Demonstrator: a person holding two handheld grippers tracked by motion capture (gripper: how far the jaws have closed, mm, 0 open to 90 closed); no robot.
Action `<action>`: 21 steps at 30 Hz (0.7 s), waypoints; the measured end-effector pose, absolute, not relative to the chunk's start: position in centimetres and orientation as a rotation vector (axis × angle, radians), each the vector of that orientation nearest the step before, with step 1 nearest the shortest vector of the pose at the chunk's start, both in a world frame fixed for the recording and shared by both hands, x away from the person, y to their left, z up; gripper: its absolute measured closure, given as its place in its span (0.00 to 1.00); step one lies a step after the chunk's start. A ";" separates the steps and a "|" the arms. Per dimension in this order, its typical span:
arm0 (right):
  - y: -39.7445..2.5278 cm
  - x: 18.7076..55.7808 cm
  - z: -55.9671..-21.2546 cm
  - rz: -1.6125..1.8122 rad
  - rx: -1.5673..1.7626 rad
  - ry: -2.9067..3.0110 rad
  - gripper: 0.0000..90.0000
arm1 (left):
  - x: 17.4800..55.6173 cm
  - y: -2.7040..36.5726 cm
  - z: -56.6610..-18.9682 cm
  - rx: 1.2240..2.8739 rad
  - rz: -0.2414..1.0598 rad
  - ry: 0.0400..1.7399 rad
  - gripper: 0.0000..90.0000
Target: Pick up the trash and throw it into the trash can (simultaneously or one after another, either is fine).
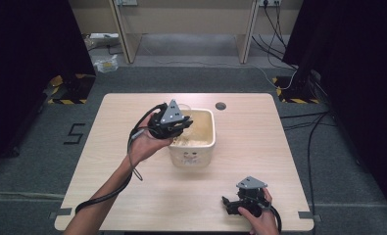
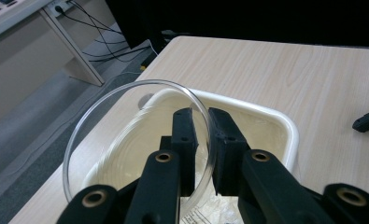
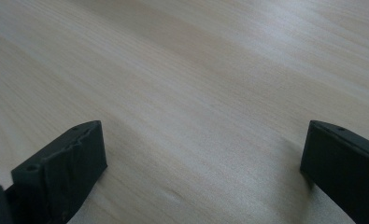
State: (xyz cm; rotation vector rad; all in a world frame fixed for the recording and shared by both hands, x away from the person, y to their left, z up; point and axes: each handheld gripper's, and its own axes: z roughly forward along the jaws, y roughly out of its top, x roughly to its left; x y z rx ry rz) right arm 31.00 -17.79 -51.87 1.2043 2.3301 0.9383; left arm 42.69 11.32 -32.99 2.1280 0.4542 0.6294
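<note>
While tilted over the cream tub (image 1: 199, 142) | left gripper (image 2: 202, 122) pinches glass dish (image 2: 126, 140) rim (likely emptying it) | right gripper (image 3: 203, 158) idle on desk (image 1: 259, 147), jaws wide apart

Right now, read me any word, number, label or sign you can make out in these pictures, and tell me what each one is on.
"5": a dark mark shaped like that digit on the grey floor left of the table.
Small dark print on the front of the cream tub: too small to read.
Dark print low in the left gripper view, below the clear glass dish that the left hand-held gripper clamps: cut off and blurred.
</note>
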 end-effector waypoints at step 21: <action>-17.8 31.0 -51.9 0.938 1.207 2.331 0.00 | 44.6 9.8 -36.6 2.235 0.494 0.485 0.90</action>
